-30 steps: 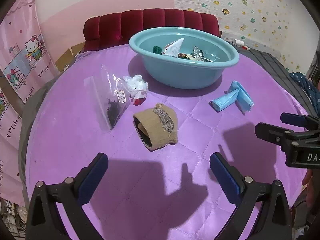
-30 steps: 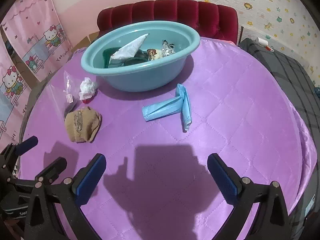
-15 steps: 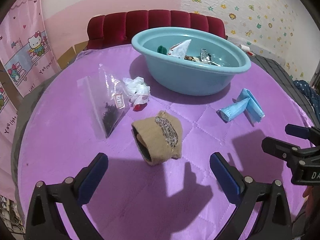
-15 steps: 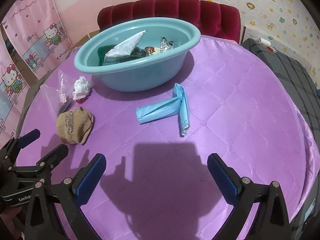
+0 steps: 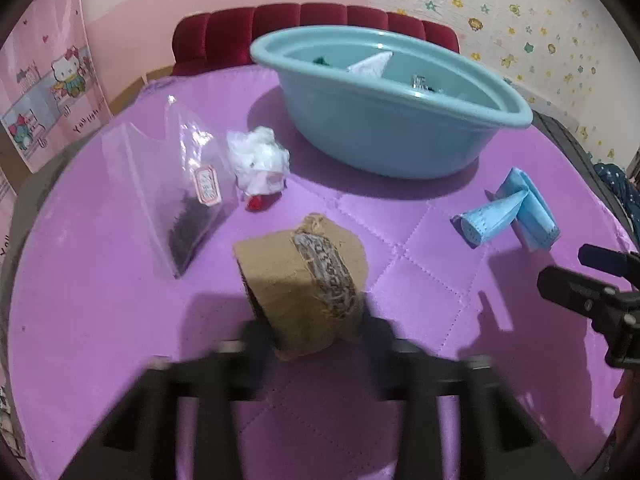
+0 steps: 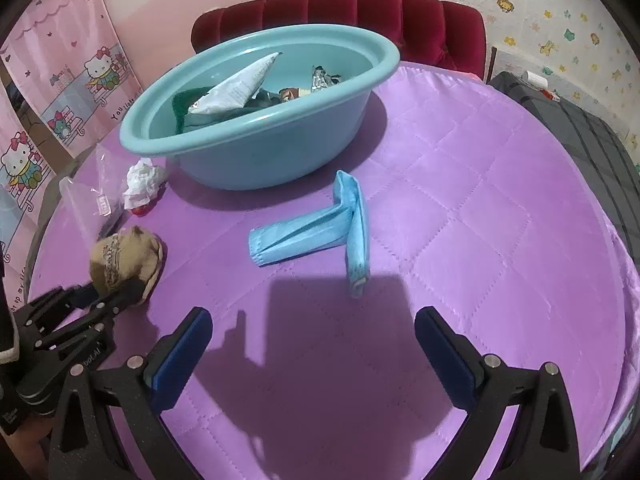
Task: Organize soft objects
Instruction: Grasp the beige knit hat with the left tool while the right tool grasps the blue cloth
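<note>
L gripper [image 5: 312, 328] has dropped onto the tan sock [image 5: 304, 276] on the purple cloth, jaws closing round it w/ sock between them. R gripper [image 6: 312, 344] hangs wide, empty, near the blue mask [image 6: 308, 232]. Basin [image 6: 248, 160] next, prob

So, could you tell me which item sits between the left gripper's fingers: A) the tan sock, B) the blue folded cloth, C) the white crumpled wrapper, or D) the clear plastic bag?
A: the left gripper is closing its jaws around the tan sock.
</note>
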A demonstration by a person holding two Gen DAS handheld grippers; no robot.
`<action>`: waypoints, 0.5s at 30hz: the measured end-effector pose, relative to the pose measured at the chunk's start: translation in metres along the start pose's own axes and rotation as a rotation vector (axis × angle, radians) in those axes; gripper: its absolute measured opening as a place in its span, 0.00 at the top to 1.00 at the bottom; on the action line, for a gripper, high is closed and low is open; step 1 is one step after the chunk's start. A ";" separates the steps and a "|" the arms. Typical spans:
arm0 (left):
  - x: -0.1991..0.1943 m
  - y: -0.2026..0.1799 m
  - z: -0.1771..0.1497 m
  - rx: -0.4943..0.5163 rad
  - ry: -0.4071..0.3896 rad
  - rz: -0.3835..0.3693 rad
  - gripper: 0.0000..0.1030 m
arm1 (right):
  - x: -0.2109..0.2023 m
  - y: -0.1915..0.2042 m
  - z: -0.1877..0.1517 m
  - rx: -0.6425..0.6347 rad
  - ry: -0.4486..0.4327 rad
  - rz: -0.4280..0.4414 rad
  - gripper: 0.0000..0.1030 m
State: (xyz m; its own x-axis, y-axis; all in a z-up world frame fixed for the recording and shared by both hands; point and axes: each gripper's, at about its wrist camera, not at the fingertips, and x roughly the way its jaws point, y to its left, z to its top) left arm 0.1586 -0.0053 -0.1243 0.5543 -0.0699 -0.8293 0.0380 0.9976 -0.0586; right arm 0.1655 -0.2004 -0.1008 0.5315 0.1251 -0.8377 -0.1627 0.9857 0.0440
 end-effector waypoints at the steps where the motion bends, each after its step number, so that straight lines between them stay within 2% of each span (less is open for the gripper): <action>1: 0.000 0.001 0.000 -0.005 -0.002 -0.010 0.80 | 0.001 0.000 0.001 -0.001 0.002 0.001 0.00; 5: -0.003 0.003 0.001 -0.023 -0.003 -0.026 0.85 | 0.006 -0.001 0.006 -0.006 0.016 0.005 0.00; 14: -0.013 -0.007 0.005 -0.008 -0.008 -0.050 0.85 | 0.021 -0.009 0.016 0.011 0.012 -0.008 0.00; 15: -0.013 -0.008 0.005 -0.004 -0.010 -0.047 0.85 | 0.022 -0.010 0.017 0.014 0.008 -0.013 0.03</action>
State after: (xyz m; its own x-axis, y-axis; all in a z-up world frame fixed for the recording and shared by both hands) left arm 0.1552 -0.0129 -0.1103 0.5601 -0.1167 -0.8201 0.0610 0.9931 -0.0997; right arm 0.1926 -0.2056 -0.1104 0.5266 0.1118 -0.8427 -0.1442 0.9887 0.0411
